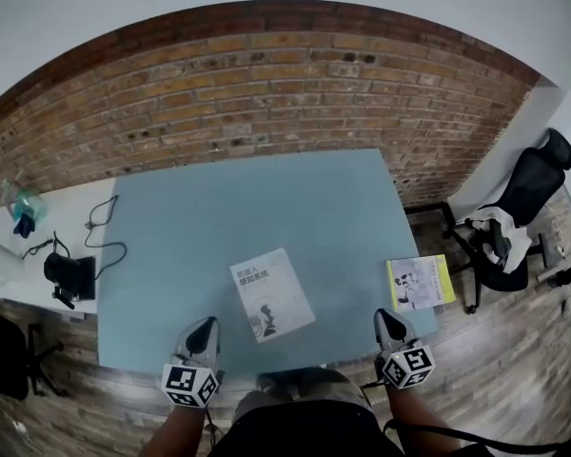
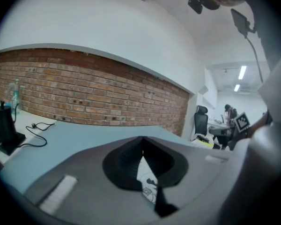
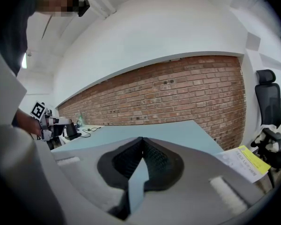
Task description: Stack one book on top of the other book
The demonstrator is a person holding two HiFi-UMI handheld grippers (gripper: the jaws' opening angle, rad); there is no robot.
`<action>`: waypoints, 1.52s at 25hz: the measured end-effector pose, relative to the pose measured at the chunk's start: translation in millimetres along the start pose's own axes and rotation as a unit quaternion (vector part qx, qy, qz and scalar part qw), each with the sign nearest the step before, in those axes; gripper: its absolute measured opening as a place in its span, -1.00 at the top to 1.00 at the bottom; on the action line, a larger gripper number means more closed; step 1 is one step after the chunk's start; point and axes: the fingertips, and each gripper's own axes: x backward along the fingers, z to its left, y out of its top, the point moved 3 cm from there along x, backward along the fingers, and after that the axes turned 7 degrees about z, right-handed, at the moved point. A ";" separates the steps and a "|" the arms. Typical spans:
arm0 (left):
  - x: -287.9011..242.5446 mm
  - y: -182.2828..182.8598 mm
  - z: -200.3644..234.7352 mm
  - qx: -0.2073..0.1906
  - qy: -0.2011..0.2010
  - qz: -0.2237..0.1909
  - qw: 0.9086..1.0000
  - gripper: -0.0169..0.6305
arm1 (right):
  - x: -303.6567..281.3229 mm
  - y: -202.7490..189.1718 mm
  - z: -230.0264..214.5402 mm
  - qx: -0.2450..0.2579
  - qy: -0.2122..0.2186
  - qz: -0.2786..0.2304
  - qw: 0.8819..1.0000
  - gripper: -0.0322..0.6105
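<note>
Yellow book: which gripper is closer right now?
Right. The right gripper is at the table near edge, just short and slightly left of the yellow book. The left gripper is far over, beyond the white book.

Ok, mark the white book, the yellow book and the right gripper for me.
white book [image 1: 272,294]: head view, middle of its front cover.
yellow book [image 1: 419,283]: head view, middle of its cover.
right gripper [image 1: 388,316]: head view, at the tips of its closed jaws.
</note>
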 end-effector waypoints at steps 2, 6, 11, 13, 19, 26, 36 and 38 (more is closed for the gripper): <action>-1.4 2.7 4.7 -0.003 0.016 0.006 1.000 0.93 | -9.8 0.9 -3.4 0.003 0.012 -0.001 1.000 0.89; 0.2 11.8 6.3 -0.001 0.049 0.004 0.999 0.93 | -25.3 9.6 -19.1 0.009 0.037 -0.009 0.999 0.89; -4.8 29.4 -7.2 -0.012 0.084 -0.013 0.996 0.93 | -36.5 14.6 -51.9 0.006 0.057 -0.014 0.998 0.89; -7.1 37.7 -9.1 -0.007 0.096 -0.023 0.995 0.93 | -39.6 12.6 -64.6 0.003 0.063 -0.016 0.998 0.89; -13.3 53.0 -19.9 -0.015 0.098 -0.026 0.995 0.93 | -44.3 6.6 -95.2 -0.018 0.049 -0.012 0.999 0.89; -41.5 68.7 -14.3 -0.033 0.054 -0.022 0.998 0.93 | -34.9 11.8 -100.1 -0.027 0.010 -0.024 0.999 0.89; -62.1 74.2 -12.0 -0.056 -0.039 -0.012 0.998 0.93 | -6.5 12.3 -73.3 -0.049 -0.065 -0.042 0.996 0.89; -63.7 65.8 -8.2 -0.047 -0.049 -0.004 0.998 0.93 | 4.0 9.5 -67.3 -0.051 -0.078 -0.043 0.995 0.89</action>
